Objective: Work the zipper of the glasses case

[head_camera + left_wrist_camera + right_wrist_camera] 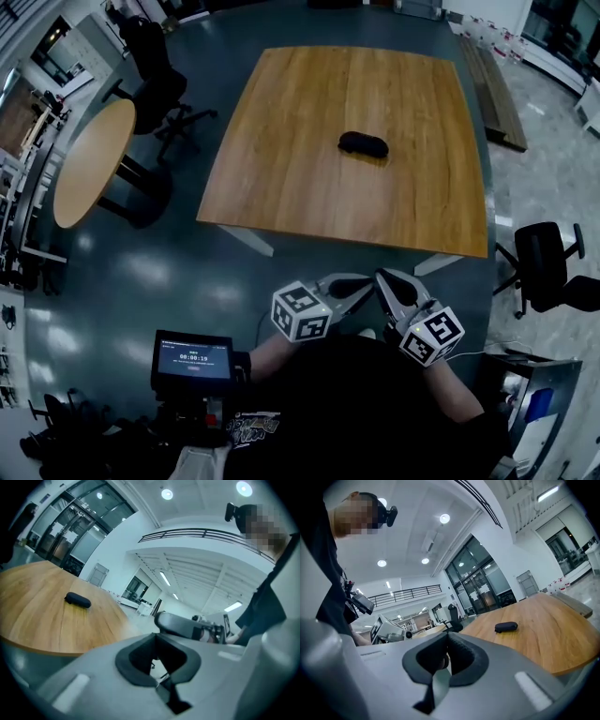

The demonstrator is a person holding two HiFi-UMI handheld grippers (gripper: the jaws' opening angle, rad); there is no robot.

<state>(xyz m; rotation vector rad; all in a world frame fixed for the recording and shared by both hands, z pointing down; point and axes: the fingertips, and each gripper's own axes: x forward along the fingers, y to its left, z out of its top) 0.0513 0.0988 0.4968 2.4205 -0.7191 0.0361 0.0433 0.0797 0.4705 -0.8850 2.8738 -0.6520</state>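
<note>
- The left hand-held gripper (361, 284) and the right hand-held gripper (384, 281) sit low in the head view's centre, tips nearly meeting. Each has its jaws pressed together with nothing between them.
- The step in hand looks like the approach: neither hand-held gripper is over the counter yet, and the case lies untouched.
- The small black oval zippered glasses case (363, 143) lies alone near the middle of the square light-wood counter (300, 159), well apart from both tools.
- Next, I judge, both must go forward past the counter's near edge and spread their jaws. One would steady the case while the other pinches the zipper pull, which is too small to make out here.
- At the frame's left stands a round wooden table (89, 159), with a black office chair (155, 84) above it and another black swivel chair (548, 262) at right.
- The dark glossy floor (141, 272) surrounds the counter; a small lit screen (193, 359) shows at lower left.
</note>
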